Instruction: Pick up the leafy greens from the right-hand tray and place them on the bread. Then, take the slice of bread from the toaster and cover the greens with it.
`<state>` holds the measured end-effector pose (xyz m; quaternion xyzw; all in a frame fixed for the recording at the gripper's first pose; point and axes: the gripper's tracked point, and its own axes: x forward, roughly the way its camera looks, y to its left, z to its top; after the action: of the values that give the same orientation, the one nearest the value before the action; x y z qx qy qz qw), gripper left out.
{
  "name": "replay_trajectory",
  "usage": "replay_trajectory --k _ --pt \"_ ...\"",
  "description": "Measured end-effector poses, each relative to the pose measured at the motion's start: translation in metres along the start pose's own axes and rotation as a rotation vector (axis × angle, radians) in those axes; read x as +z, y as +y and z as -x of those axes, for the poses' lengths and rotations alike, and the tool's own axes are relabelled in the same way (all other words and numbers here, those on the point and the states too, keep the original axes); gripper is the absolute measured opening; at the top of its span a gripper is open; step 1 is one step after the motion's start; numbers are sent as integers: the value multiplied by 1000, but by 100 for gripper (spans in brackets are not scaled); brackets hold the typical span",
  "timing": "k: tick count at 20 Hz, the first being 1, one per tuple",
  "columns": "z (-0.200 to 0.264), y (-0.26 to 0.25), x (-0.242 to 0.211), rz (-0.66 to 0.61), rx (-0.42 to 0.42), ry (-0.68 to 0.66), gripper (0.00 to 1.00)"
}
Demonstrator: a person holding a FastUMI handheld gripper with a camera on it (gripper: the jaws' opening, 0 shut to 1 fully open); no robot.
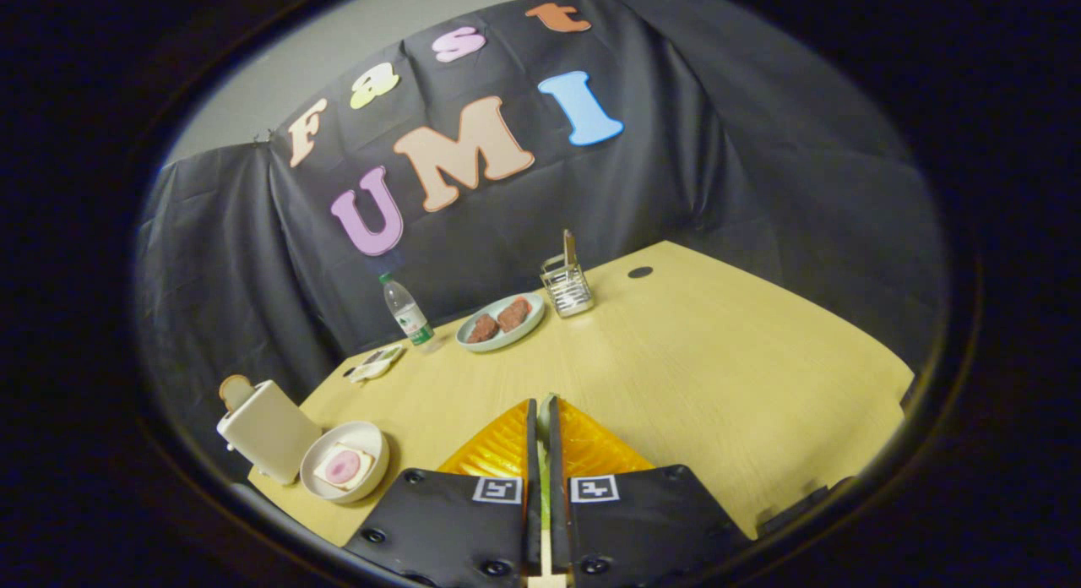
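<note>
Your tongs (543,402) are squeezed nearly shut, high over the worktop (718,360); a thin strip of pale leafy greens (545,491) shows in the slit between the two fingers, so they seem to be pinching the leaf. The bread (342,467) you want lies in a white bowl (374,443) off to the left of the fingers, with a pink round slice on top; the toaster (268,427) stands just beside that bowl, and its slice of bread (236,391) pokes out of the top.

Here is what could go wrong. The leaf is thin and you hold just a little of it (most of it is hidden by the fingers); a quick swing to the left could make it slip out and fall on the worktop. The bowl sits very near the toaster; come in too low and the tongs could bump the toaster or tip the bowl. Let go too high and the leaf may land on the rim, not on the bread.
</note>
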<state>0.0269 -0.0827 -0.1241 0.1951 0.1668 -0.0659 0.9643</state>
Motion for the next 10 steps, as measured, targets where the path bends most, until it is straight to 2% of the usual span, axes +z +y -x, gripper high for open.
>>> replay_trajectory --k 3,6,10 --pt "-1 27 1 -31 59 -4 7" --pt "-2 60 2 -10 104 -7 7" --pt "11 141 10 18 235 -23 7"
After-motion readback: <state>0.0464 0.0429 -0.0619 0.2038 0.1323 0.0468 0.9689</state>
